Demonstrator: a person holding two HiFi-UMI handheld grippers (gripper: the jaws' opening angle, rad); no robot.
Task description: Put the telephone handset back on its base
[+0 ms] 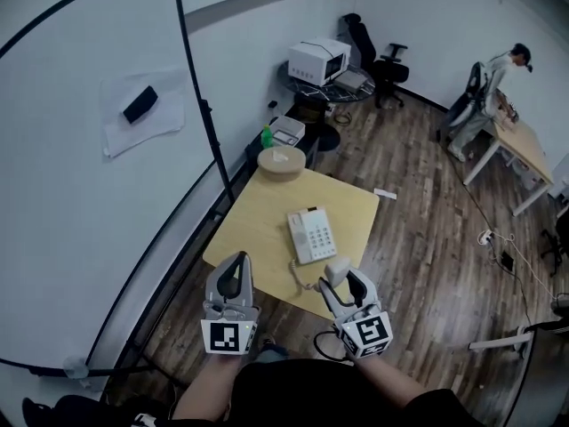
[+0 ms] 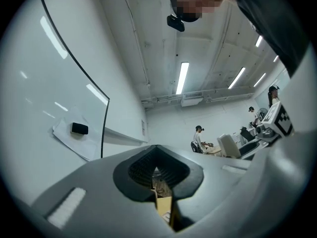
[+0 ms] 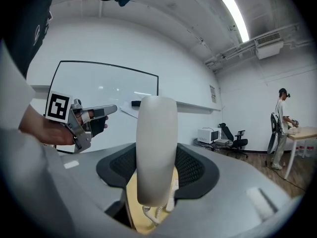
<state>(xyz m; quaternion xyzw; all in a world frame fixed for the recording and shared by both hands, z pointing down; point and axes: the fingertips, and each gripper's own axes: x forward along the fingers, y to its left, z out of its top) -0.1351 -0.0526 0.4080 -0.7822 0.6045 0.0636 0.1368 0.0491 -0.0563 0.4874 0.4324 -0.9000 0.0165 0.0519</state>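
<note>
Right gripper view has my right tongs (image 3: 157, 180) pinching the cream handset (image 3: 157, 143) upright, cord (image 3: 151, 215) dangling below. Left tongs (image 2: 157, 177) are pressed together on nothing. Handset hangs over the desk (image 1: 258, 229) near edge, just short of the phone base (image 1: 311, 236). Looks like the carry step. Next I'd swing forward and lay it flat along the cradle.

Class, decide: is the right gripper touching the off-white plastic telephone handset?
Touching. The right gripper view shows the off-white telephone handset clamped between the right gripper's black pads.
</note>
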